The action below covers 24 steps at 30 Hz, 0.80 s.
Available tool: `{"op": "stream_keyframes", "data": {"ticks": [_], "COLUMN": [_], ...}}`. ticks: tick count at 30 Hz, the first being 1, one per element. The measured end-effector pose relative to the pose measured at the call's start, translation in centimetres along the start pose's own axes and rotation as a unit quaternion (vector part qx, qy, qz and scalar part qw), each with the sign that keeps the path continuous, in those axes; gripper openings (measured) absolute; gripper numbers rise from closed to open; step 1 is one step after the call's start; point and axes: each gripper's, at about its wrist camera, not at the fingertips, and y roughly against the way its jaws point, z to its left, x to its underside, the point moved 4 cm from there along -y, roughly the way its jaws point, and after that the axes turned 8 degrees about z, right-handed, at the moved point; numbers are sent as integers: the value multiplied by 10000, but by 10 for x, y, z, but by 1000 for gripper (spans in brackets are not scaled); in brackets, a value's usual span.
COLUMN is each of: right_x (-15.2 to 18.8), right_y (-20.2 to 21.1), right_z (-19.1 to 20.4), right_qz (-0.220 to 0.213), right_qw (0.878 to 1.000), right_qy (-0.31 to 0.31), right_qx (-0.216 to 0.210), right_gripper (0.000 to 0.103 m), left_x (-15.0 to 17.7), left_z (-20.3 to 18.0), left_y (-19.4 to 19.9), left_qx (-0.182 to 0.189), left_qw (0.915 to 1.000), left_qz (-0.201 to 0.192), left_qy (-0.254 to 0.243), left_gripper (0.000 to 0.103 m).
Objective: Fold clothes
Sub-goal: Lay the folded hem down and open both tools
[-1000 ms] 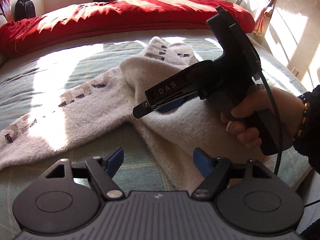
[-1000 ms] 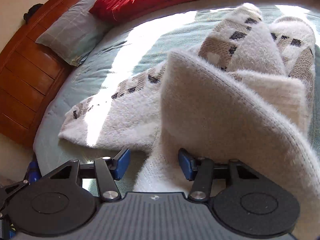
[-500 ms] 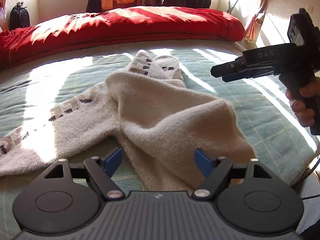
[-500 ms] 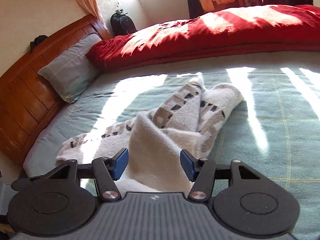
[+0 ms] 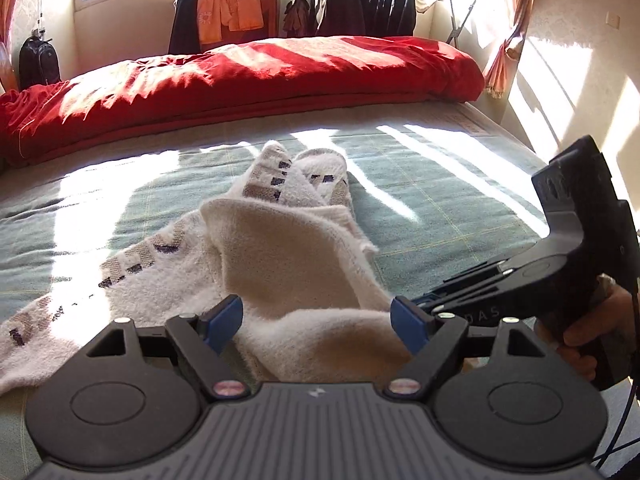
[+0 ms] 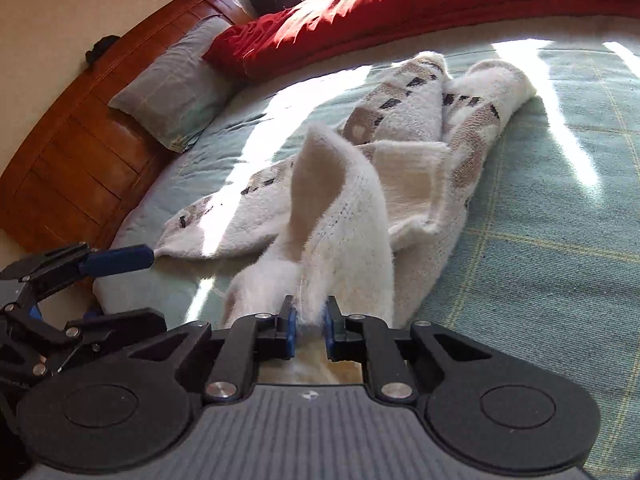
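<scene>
A fuzzy cream sweater (image 6: 404,168) lies crumpled near the middle of the bed (image 6: 560,240), on a pale green checked sheet. 1 sleeve with a beige and dark block pattern stretches flat toward the pillow (image 6: 180,88) side; the other patterned part lies bunched at the far end, toward the red duvet (image 5: 248,76). A plain cream edge of the knit rises in a peak from the near side.

The right gripper (image 6: 309,326) has that near edge between its blue pads (image 6: 289,330); its jaws are closing, nearly together, and the fabric is pinched tight and pulled up from the sheet. In the left wrist view the same tool shows at the right edge, held in a hand (image 5: 588,340).

The left gripper (image 5: 316,322) hangs over the near part of the sweater with its jaws wide apart and opening; cloth lies below and between the pads, but they do not press on it.

A wooden headboard (image 6: 80,132) runs behind the pillow. Beyond the duvet stand a clothes rack (image 5: 360,0) with dark garments, a window and a black bag (image 5: 38,62).
</scene>
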Motion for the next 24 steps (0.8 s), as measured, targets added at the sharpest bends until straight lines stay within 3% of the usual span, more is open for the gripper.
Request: {"op": "stream_keyframes", "data": {"ticks": [4,8,11,15,17,20,24], "right_x": [15,24,27,32,32,24,-4], "right_y": [-29,-37,-19,10,22,37,26], "right_z": [18,15,12,8,5,-4,-37], "right_qz": [357,368,303,269,118,-194,-227], "right_qw": [9991,9990,9994,9993,9982,9939,9958], "right_qy": [59,-155,-121,116,311,613,49], "right_qx": [-202,-214,-149,215,504,896,888], "right_gripper": [17,18,19,35,39,61,61], "left_x": [-20,-21,-12,14,25,35,34], "left_z": [0,3,8,21,27,31,27], "left_y": [-10,-44,-76,-108,-112,-109,-103], "left_qx": [152,124,-31,-286,-241,-109,-145], "left_qw": [9997,9993,9978,9929,9917,9904,9913], "left_qz": [-157,113,439,926,959,975,937], "left_qy": [106,337,490,689,816,974,908], "left_gripper": [83,83,83,83,85,86,86]}}
